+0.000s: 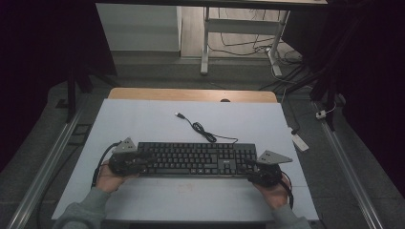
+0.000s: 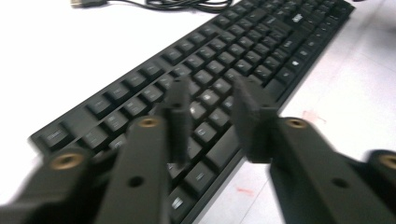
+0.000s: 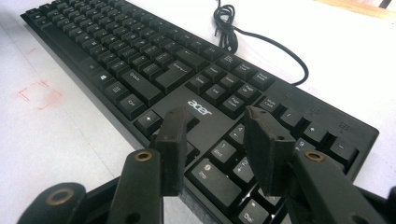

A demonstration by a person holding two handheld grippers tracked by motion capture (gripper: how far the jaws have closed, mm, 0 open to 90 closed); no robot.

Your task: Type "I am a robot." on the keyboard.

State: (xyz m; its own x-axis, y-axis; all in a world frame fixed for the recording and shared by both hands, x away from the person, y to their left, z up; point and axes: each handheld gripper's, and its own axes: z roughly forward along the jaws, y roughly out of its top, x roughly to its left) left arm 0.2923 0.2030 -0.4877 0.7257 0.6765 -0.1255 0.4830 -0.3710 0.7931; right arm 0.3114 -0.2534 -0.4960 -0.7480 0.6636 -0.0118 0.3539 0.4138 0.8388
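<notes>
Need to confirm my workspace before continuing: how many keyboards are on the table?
1. A single black keyboard lies across the near middle of the white table, its cable coiled just behind it. Nothing on the table seems able to hide another.

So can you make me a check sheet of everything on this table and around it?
Surface: white table top, faint red marks near the front edge.
Job's things: black keyboard, lying flat and level.
Clutter: nothing seen.
Grippers: left gripper over the keyboard's left end, right gripper over its right end; both with jaws apart above the keys, pressing on nothing.
Cables: keyboard cable, loosely bundled behind the keyboard, its plug lying free on the table.
Surroundings: dark room, desk frame behind, loose floor wires, white power strip on the floor at right.
</notes>
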